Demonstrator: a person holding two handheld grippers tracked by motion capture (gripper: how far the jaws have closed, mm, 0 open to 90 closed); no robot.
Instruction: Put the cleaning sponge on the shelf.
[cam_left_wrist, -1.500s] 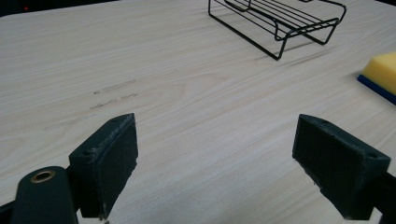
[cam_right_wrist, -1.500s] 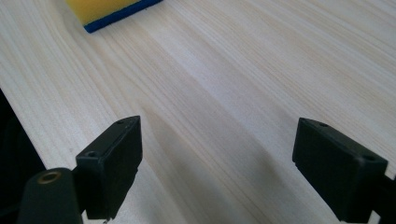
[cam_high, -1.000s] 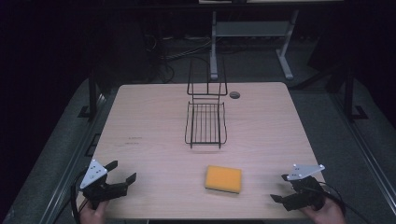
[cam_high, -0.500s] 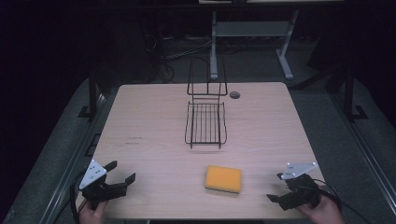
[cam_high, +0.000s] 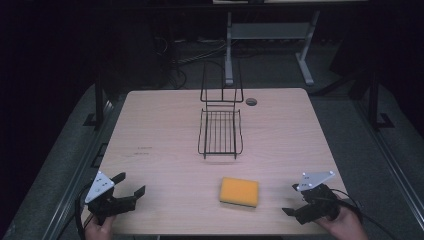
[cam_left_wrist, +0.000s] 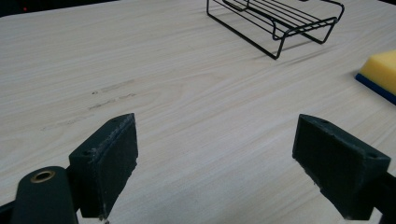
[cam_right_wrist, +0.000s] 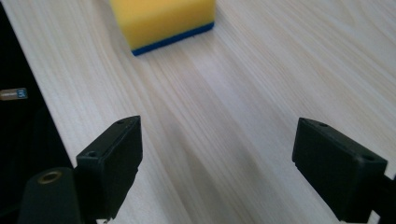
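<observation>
A yellow sponge (cam_high: 239, 192) with a blue underside lies flat near the table's front, right of centre. My right gripper (cam_high: 291, 200) rests at the front right corner, open, jaws pointing left at the sponge (cam_right_wrist: 163, 18), a short way off. Nothing sits between the jaws in the right gripper view (cam_right_wrist: 217, 163). At the front left corner my left gripper (cam_high: 131, 183) is open and empty, low over the wood (cam_left_wrist: 215, 163). A black wire rack (cam_high: 220, 131) with an upright back stands mid-table; the left gripper view shows this rack (cam_left_wrist: 280, 18) and the sponge (cam_left_wrist: 380, 72) far off.
The light wooden table (cam_high: 160, 125) has a round cable hole (cam_high: 251, 101) at the back, right of the rack. Dark floor drops away on all sides. A metal desk frame (cam_high: 270, 35) stands behind the table. The table's front edge runs just beside both grippers.
My right gripper has shifted slightly left, toward the sponge. The left gripper, sponge and rack have stayed where they were.
</observation>
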